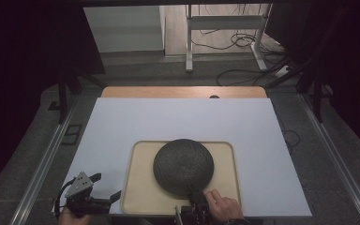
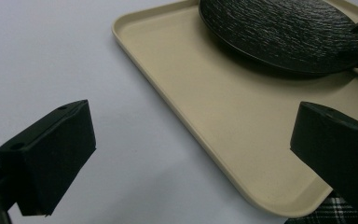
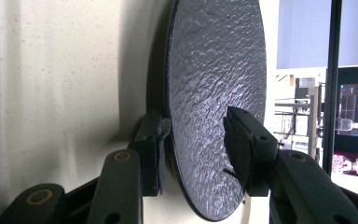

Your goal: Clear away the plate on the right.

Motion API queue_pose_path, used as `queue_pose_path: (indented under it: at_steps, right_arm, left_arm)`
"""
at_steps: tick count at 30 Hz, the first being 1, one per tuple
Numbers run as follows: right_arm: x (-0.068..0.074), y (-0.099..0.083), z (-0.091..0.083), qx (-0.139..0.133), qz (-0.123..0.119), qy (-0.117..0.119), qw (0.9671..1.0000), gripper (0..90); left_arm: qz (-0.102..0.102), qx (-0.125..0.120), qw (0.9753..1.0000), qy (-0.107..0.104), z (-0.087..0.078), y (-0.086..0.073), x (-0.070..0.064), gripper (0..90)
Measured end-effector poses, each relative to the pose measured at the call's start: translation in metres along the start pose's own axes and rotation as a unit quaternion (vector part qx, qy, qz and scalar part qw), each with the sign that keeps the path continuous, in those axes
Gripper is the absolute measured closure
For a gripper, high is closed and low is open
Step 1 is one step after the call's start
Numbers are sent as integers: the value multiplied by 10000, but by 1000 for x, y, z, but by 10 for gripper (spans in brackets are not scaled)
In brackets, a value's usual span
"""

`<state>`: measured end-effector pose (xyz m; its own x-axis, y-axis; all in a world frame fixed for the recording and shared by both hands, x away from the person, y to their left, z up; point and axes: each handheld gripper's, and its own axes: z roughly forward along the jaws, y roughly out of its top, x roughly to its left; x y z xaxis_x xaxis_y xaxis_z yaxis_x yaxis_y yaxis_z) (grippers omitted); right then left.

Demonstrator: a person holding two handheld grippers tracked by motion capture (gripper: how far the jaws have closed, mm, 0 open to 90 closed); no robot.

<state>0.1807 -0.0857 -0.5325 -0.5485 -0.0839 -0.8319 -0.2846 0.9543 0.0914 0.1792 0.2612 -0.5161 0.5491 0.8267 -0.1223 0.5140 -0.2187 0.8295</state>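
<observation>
**Right fingers pinch the plate rim; left fingers spread beside the tray**

Fingers point(image 3: 151, 149) of the right gripper point(image 3: 193, 149) sit on either side of the dark textured plate point(image 3: 214, 93), one under its rim and one on its upper face, clamped on the near edge. From the high view the same right gripper point(image 1: 194, 204) is mostly hidden by the right hand point(image 1: 222, 206), so the grip itself cannot be read there; that view does place the plate point(image 1: 183, 165) on the beige tray point(image 1: 138, 187), which lies on the white bench point(image 1: 122, 122). The left gripper point(image 1: 104, 188) rests near the tray's left edge, its fingers point(image 2: 51, 154) wide apart and holding nothing. Its own view looks across the tray point(image 2: 205, 116) corner to the plate point(image 2: 279, 32), whose near side is raised off the tray with a shadow beneath, a tilt the high view hides.
</observation>
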Motion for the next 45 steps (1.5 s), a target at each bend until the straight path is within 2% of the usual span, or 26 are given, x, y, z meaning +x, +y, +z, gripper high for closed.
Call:
queue_pose_path:
  at_steps: [1,20,31,33,36,37,40,42,43,45]
  right_arm:
    - [-1,0,-2,11,23,65,10000,579]
    - [-7,-7,-12,-110,337,158,9992,538]
    - [-18,-10,-19,-204,592,114,9980,531]
    - [-21,-12,-19,-236,732,159,9969,524]
    - [-23,-13,-20,-218,786,167,9965,517]
    - [-26,-15,-20,-275,943,235,9949,515]
    - [-28,-17,-20,-311,1038,249,9938,507]
    - [-31,-21,-20,-301,1239,324,9913,484]
    - [-31,-21,-20,-301,1239,324,9913,484]
    - [-33,-24,-19,-332,1407,370,9888,461]
  left_arm:
    - [6,4,10000,-1,0,0,0,0]
    - [13,46,10000,0,1,0,0,0]
    - [17,57,10000,-1,2,1,-1,0]
    - [18,53,10000,3,1,1,-1,0]
    - [5,50,10000,4,1,1,0,0]
    - [13,43,10000,12,1,1,0,0]
    - [-2,46,10000,16,1,0,0,0]
    - [-10,27,10000,38,1,0,0,0]
    - [-16,20,10000,41,0,0,0,0]
    - [-39,11,10000,53,0,0,0,0]
